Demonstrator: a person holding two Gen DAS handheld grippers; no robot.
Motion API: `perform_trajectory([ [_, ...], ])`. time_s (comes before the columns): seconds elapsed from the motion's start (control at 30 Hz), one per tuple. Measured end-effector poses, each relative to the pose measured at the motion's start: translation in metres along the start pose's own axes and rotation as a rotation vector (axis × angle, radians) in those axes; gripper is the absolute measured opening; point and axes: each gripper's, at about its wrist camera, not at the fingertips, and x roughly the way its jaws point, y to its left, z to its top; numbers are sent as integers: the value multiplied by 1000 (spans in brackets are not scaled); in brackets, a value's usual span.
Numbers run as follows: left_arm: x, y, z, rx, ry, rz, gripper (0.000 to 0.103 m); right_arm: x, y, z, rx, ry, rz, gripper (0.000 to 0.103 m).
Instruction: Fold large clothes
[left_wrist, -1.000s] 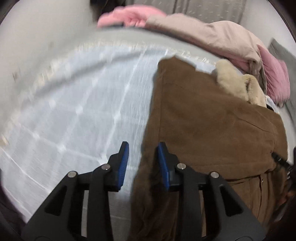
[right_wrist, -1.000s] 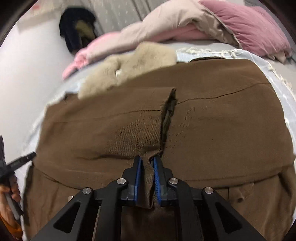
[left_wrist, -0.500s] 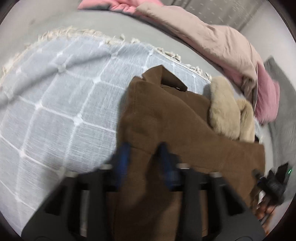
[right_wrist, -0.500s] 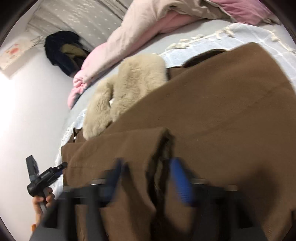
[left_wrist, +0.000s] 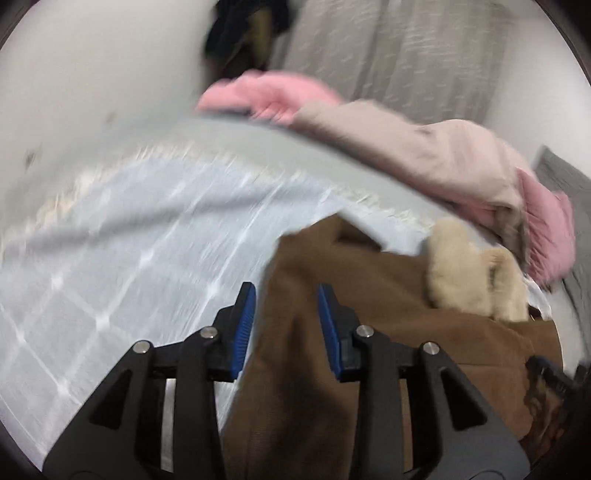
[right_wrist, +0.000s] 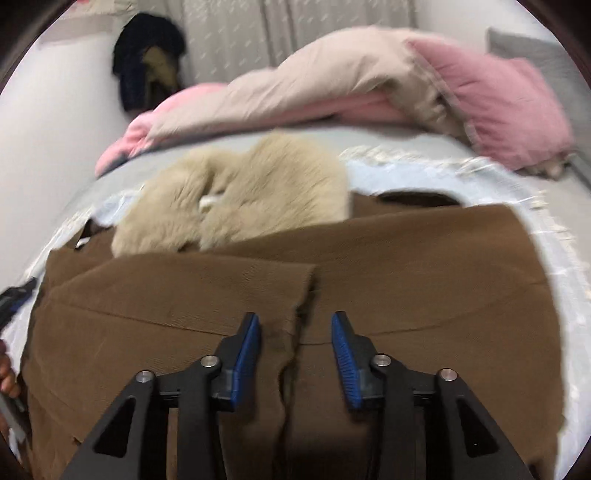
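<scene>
both the left gripper (left_wrist: 286, 314) and right gripper (right_wrist: 295, 343) have just opened their jaws, releasing the brown coat (right_wrist: 406, 280).

Two matching hand-held grippers, black frames with blue pads

The left hand-held gripper (left_wrist: 286, 319) and the right hand-held gripper (right_wrist: 295, 349) look alike: matte black angular arms with triangular cut-outs, two round silver screw heads on each side at the pivots, and short tapered fingers (left_wrist: 246, 314) lined inside with ribbed blue pads (right_wrist: 341, 354). No cables or markings are visible.
</scene>
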Motion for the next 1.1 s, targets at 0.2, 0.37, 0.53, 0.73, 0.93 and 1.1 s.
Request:
perform_trajectory([
  [0.2,57,-31,-22,153,274,-106,38,-22,13,-4,-53,-33,113,42],
  [0.37,46,-43,-26,189,269,-51,51,-4,19,-34,-146,42,-36,42],
  [0.53,-19,-60,-32,270,234,-21,82,-70,17,-39,-166,43,11,47],
  [0.73,-125,-52,-43,315,214,6,90,-182,-12,-54,-141,-13,25,71],
  [0.93,-208,-25,-58,227,221,-56,93,-276,-51,-90,-86,-30,68,78],
  [1.1,-253,-5,-79,198,265,-61,97,-326,-74,-130,-82,-27,94,81],
])
